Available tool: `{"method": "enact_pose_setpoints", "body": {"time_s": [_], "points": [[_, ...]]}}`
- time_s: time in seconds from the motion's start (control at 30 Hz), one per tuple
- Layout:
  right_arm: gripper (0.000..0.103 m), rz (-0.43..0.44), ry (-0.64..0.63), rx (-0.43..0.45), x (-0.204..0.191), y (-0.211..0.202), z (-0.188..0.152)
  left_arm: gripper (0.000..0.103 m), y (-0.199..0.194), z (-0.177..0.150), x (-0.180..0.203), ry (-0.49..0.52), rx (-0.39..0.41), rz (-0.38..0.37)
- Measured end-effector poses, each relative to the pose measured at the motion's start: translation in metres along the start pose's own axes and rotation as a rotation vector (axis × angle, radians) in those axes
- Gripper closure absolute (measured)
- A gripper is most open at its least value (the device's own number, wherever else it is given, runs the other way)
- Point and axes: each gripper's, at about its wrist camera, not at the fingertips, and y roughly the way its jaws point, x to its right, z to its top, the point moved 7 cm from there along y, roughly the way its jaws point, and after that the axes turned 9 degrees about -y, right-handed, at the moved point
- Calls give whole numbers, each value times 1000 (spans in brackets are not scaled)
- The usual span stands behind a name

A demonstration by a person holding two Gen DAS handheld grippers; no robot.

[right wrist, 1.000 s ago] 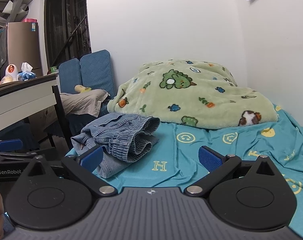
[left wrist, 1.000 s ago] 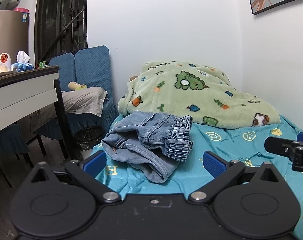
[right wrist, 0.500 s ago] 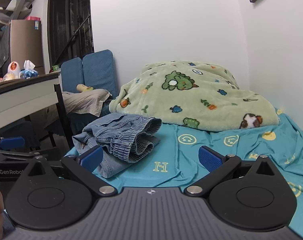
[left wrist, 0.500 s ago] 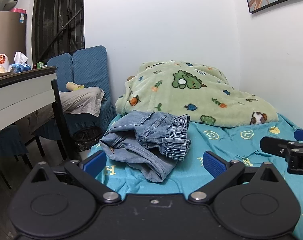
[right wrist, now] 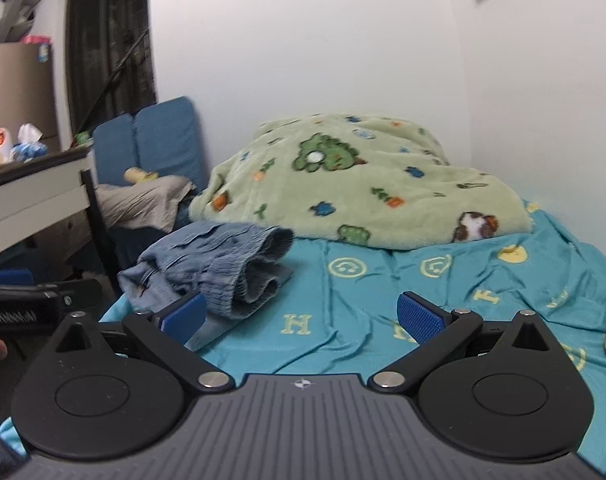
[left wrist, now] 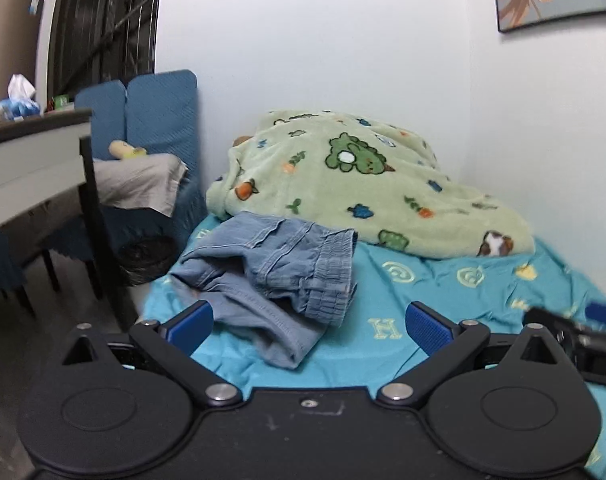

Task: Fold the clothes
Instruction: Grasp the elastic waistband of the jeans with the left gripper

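A crumpled pair of light blue denim shorts [left wrist: 271,268] lies on the left side of the bed, on the turquoise sheet [left wrist: 443,288]. It also shows in the right wrist view [right wrist: 219,268]. My left gripper [left wrist: 309,326] is open and empty, just short of the shorts' near edge. My right gripper [right wrist: 301,318] is open and empty, with its left pad close to the shorts. Each gripper shows at the edge of the other's view.
A green cartoon fleece blanket [left wrist: 363,184] is heaped at the head of the bed against the white wall. A desk [left wrist: 31,168], blue chairs [left wrist: 151,120] with a grey cloth and a dark bin [left wrist: 147,256] stand left of the bed.
Both grippers have moved forward toward the bed and the shorts. Both stay open and empty. The shorts have not moved.
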Motion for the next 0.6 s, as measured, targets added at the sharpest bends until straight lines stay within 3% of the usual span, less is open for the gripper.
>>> {"method": "enact_pose_setpoints", "body": {"time_s": [0.13,0.4,0.5,0.6], "points": [[0,-44,26,-7,8,9,-3,1,26,16,15,76,23,48],[0,-32,29,-28,3,28,-12,1,110,31,49,217,-16,33],[0,-45,53,-40,6,38,-18,2,153,31,56,223,-64,44],[0,-70,41,-66,9,52,-25,10,194,34,58,207,-120,86]]}}
